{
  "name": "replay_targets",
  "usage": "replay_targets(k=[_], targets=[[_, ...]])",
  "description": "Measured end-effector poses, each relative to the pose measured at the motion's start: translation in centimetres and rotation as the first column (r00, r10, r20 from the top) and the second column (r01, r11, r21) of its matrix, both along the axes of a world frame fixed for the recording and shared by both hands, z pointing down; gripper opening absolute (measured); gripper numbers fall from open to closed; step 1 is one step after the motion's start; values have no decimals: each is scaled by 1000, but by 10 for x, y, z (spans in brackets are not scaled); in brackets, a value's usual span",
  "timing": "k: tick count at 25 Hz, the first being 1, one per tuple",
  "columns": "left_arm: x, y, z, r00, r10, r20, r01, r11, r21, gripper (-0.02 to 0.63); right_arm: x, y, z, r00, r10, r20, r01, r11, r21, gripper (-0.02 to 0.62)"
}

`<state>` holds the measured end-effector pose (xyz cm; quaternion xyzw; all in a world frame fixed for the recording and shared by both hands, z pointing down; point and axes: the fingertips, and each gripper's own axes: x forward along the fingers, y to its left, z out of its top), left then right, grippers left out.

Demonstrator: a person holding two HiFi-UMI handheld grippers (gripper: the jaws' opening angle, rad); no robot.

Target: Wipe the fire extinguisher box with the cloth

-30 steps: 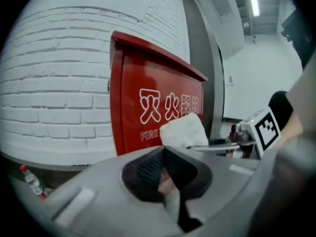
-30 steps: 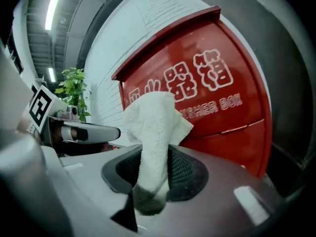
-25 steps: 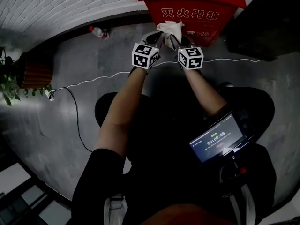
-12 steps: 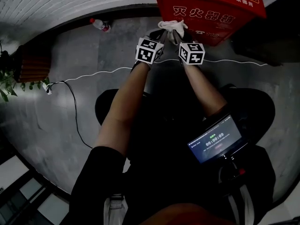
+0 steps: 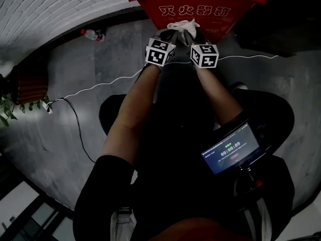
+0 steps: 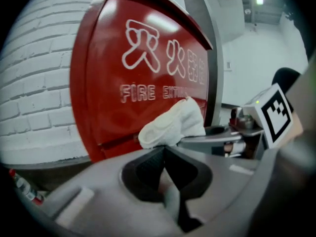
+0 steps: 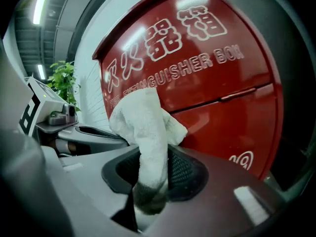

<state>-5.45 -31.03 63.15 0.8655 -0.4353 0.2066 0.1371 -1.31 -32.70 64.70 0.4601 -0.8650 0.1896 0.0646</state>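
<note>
Swung left across the head view since half a second ago: red fire extinguisher box, now at the middle of the top edge rather than toward the right. Backed by a white brick wall, standing on grey floor, white lettering across the front panel.

Below, two bare forearms stretched forward toward the box. Green plant at the far left edge, well apart from it. Lit screen at the lower right, near the person's waist.

Left gripper closed, dark pads meeting at the tips just under the lower edge of the white cloth; cannot tell whether a corner is pinched there. Right gripper clamped on the cloth, a strip running down between the jaws and the bunched rest bulging beyond the tips.

Cloth held before the front panel, just below the lettering, between the two gripper tips; contact with the panel not clear.

Plastic bottle by the wall's foot and thin white cable on the floor, both likewise further left than before.
</note>
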Motion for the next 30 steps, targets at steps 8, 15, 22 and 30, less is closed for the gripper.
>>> replay_targets(k=[8, 15, 22, 30], targets=[[91, -2, 1, 993, 118, -24, -118, 993, -2, 2, 109, -10, 2, 987, 162, -3, -162, 987, -4, 115], [152, -1, 4, 983, 176, -51, -176, 984, 3, 2, 209, -19, 2, 939, 340, 43, -339, 940, -32, 114], [149, 4, 6, 985, 170, -31, -170, 985, 5, 2, 213, -9, -1, 932, 354, 84, -352, 935, -30, 114], [47, 15, 34, 999, -18, -51, 17, 1000, -20, 2, 116, 16, 21, 991, 133, 17, -133, 991, -14, 114]])
